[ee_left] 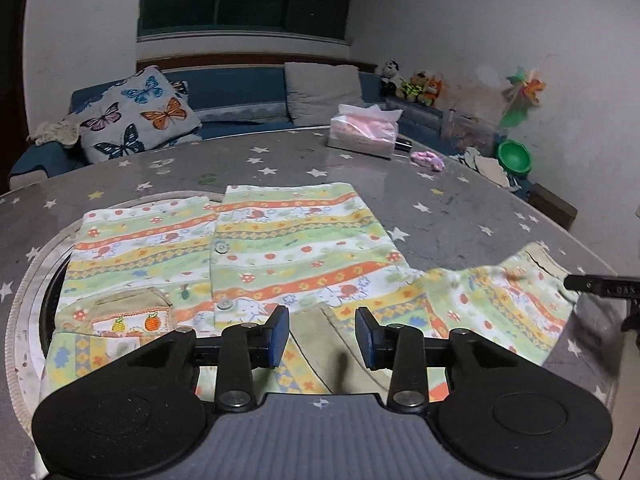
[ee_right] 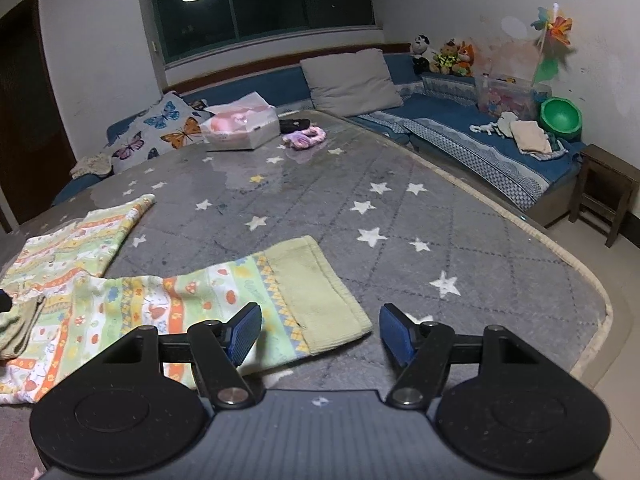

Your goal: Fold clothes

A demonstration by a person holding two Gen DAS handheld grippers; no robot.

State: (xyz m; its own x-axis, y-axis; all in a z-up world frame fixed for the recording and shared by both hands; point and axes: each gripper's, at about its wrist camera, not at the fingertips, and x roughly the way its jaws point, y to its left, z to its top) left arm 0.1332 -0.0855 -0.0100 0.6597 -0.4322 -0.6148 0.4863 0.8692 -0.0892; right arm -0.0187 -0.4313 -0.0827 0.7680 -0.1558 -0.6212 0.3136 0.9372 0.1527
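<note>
while both tools hang low over the grey star-printed table cover (ee_right: 400, 216), the left gripper (ee_left: 322, 330) has its blue-padded jaws spread wide with nothing between them, poised above the pale green collar of the small striped children's shirt with orange, yellow and green bands (ee_left: 280, 240). the right gripper (ee_right: 320, 334) is likewise spread wide and grips nothing; its left pad sits over the end of the shirt's sleeve (ee_right: 240, 300), whose plain green cuff lies flat on the cover, while its right pad is over bare cover. the shirt lies spread face up on the table, buttons visible down the front, a small pocket with embroidered fruit near its lower left in the left wrist view, one sleeve stretched out to the right. farther back on the table sit a clear plastic bag with pink contents (ee_right: 240, 126) and a pink-purple scrunchie-like bundle (ee_right: 304, 138) just beside it. beyond the table, a butterfly-printed cushion (ee_left: 136, 114) and a plain grey cushion (ee_right: 352, 78) rest on a blue sofa (ee_left: 240, 92), with plush toys (ee_right: 444, 56) in the corner and a green plastic bowl (ee_right: 560, 118) at the right.
</note>
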